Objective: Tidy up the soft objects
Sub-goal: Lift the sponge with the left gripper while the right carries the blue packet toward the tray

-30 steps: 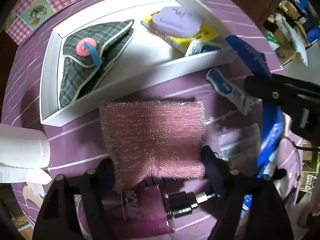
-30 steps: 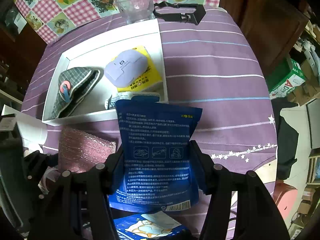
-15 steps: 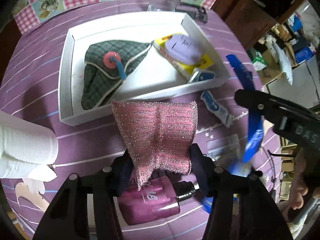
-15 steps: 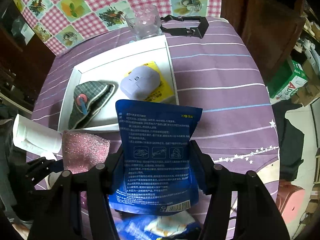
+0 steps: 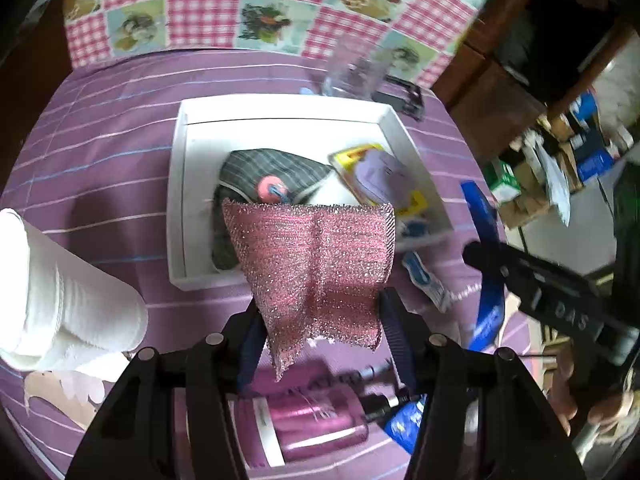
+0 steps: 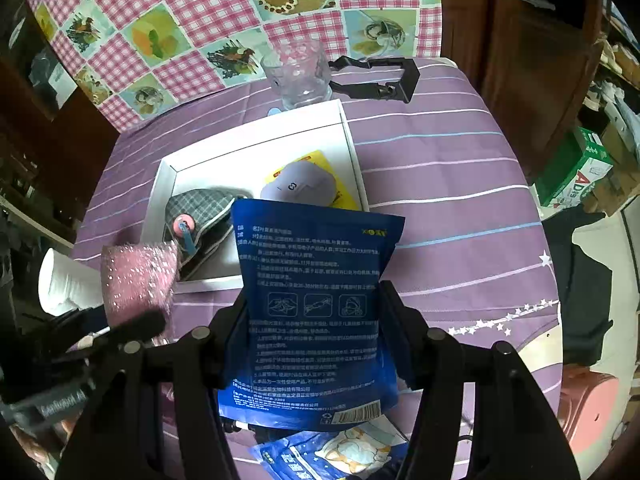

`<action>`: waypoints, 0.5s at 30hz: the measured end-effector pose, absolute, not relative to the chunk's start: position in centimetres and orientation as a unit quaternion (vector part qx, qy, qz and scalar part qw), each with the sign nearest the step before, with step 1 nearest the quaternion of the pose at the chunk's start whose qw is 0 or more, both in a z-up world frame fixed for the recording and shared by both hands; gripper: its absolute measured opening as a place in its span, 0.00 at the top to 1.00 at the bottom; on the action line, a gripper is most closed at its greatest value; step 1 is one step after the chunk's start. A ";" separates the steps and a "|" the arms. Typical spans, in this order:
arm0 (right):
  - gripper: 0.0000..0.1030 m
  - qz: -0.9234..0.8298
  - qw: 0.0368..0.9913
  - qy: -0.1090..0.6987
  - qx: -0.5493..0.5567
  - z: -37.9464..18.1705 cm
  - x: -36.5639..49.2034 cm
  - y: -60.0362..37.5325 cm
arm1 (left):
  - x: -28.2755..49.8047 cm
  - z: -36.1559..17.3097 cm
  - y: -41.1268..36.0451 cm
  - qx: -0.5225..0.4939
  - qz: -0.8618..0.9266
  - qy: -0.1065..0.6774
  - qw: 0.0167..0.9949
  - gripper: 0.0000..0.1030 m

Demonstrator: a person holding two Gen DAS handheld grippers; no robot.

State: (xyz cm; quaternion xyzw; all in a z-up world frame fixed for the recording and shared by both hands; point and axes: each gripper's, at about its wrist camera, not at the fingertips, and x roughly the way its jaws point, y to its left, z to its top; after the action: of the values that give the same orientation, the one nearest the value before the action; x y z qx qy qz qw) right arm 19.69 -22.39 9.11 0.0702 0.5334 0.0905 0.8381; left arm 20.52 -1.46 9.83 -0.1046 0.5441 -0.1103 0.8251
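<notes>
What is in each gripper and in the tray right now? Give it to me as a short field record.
left gripper: shut on pink scrub cloth, lifted off the table
right gripper: shut on blue packet, held upright
white tray: holds plaid pouch and lilac mouse on a yellow pack
behind tray: clear glass
left of tray: paper towel roll
surface: purple striped tablecloth

Left tool tips down, both fingers pinching smth pink & sparkly. Right tool tips down too, fingers squeezing smth flat & blue.
</notes>
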 end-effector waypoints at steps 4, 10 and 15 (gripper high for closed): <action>0.41 0.087 0.838 0.532 0.083 8.8 20.1 -22.3 | 21.7 9.0 0.1 -0.141 -0.103 0.537 0.825 0.47; 0.41 0.073 0.847 0.521 0.075 8.6 21.0 -21.0 | 22.7 9.0 1.0 -0.176 -0.087 0.504 0.841 0.47; 0.41 0.058 0.849 0.523 0.048 8.3 21.9 -19.0 | 23.4 8.9 1.6 -0.203 -0.085 0.472 0.854 0.47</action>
State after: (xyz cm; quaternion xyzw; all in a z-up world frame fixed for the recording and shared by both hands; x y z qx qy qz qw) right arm 21.91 -18.97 8.31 0.0479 0.5225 0.0578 0.8493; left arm 23.40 1.55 8.92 -0.2027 0.4717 -0.0845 0.8540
